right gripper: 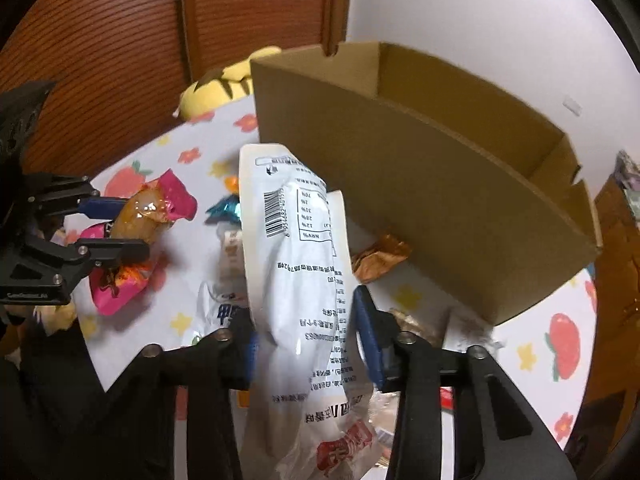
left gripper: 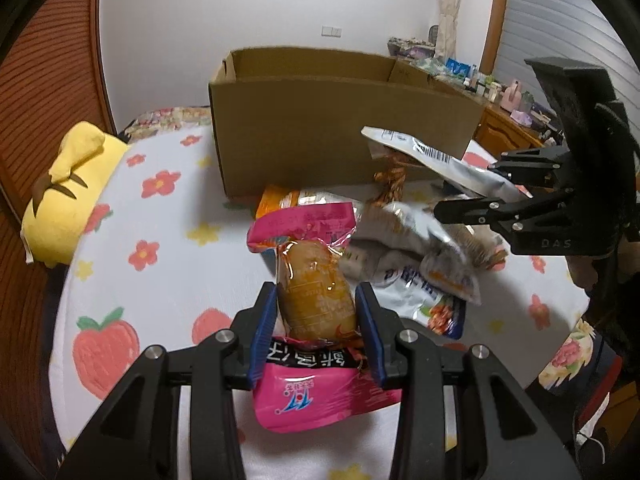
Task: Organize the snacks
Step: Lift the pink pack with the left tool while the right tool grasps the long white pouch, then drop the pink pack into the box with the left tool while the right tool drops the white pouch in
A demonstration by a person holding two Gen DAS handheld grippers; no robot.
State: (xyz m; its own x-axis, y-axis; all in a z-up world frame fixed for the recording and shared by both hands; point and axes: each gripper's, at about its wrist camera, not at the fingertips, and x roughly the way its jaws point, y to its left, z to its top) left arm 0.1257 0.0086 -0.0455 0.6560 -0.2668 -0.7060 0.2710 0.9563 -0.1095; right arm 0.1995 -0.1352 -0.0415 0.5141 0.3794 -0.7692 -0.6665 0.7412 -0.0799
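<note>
On the left, above the flowered sheet (left gripper: pixel 168 240), the left gripper (left gripper: pixel 316 320) has its jaws clamped on a pink packet (left gripper: pixel 316 292), lifted clear of the snack pile (left gripper: pixel 420 256) and short of the box (left gripper: pixel 344 132). To the right, the right gripper (right gripper: pixel 308 328) pinches a white pouch (right gripper: pixel 296 264) at its middle, its top end just beside the box's near wall. Each load probably needs raising above the rim and carrying well over the opening before release, one gripper at a time, since the limp pouch could snag the wall.
</note>
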